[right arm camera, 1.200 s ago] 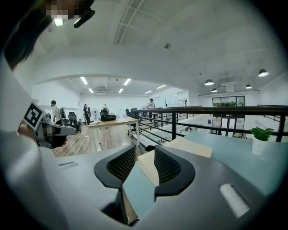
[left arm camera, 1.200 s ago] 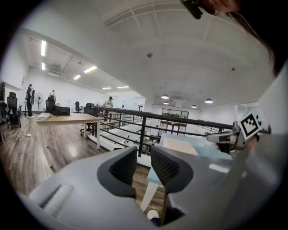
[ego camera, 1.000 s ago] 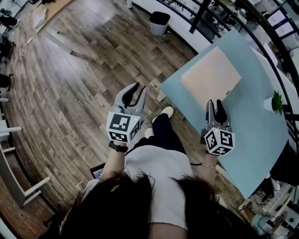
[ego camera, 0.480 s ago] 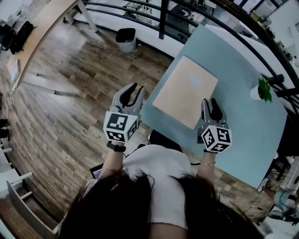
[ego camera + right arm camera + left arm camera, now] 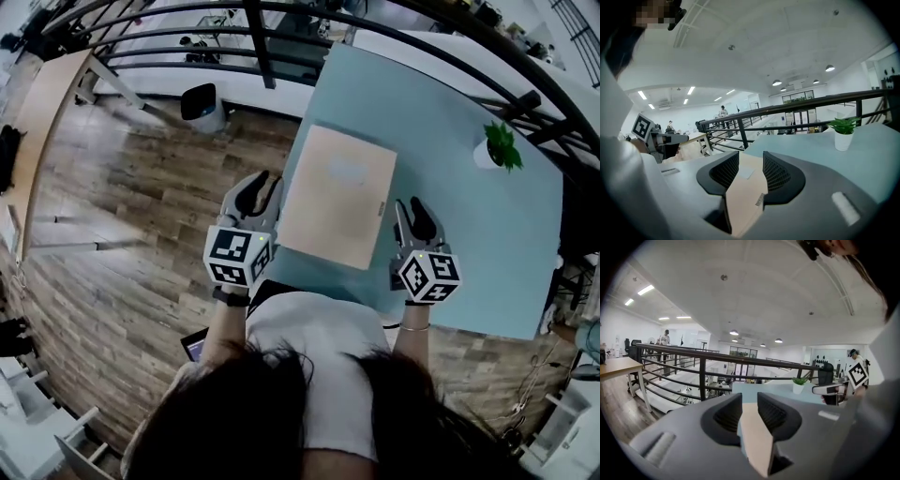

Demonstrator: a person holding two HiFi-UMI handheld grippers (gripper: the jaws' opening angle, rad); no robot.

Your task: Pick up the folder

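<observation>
Your left gripper (image 5: 262, 183) & right gripper (image 5: 409, 208) flank the folder (image 5: 337, 192), one per long edge, jaws spread, nothing pinched yet. Prob to lift it level off the table (image 5: 450, 122).

The person wore a white short-sleeved shirt (image 5: 314, 342) and had long dark hair (image 5: 281, 422). A black band (image 5: 230, 296) circled the left wrist and a thin bracelet (image 5: 417, 330) the right. The left gripper (image 5: 265, 182) and right gripper (image 5: 409, 205) were grey with black jaws, each bearing a white cube with black square markers.
</observation>
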